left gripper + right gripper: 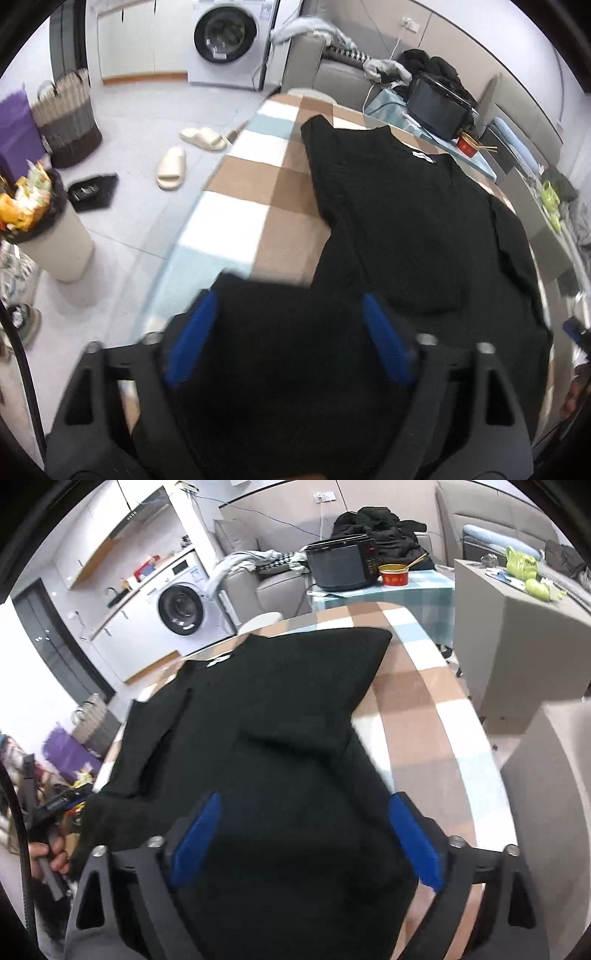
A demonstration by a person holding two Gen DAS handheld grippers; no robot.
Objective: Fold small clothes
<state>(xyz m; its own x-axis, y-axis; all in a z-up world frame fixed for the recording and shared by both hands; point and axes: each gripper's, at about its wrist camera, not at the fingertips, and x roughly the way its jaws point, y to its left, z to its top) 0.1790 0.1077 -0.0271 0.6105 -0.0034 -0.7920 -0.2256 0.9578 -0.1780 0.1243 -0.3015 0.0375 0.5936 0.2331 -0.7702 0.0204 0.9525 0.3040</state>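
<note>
A black T-shirt [417,221] lies spread on a table covered with a brown, white and pale-blue checked cloth [258,173]. Its collar with a white label points to the far end. My left gripper [288,328] is open, its blue pads wide apart over the shirt's near hem. In the right wrist view the same shirt [258,709] has one sleeve folded inward. My right gripper [306,834] is open over the near hem, blue pads wide apart. Cloth fills the space between the fingers in both views; I cannot tell whether the pads touch it.
A black cooker [340,566] and a red bowl [394,575] stand at the table's far end. A washing machine [229,40], slippers [171,168], a woven basket [70,118] and a full bin [48,236] are on the left floor. Grey boxes [517,638] stand right.
</note>
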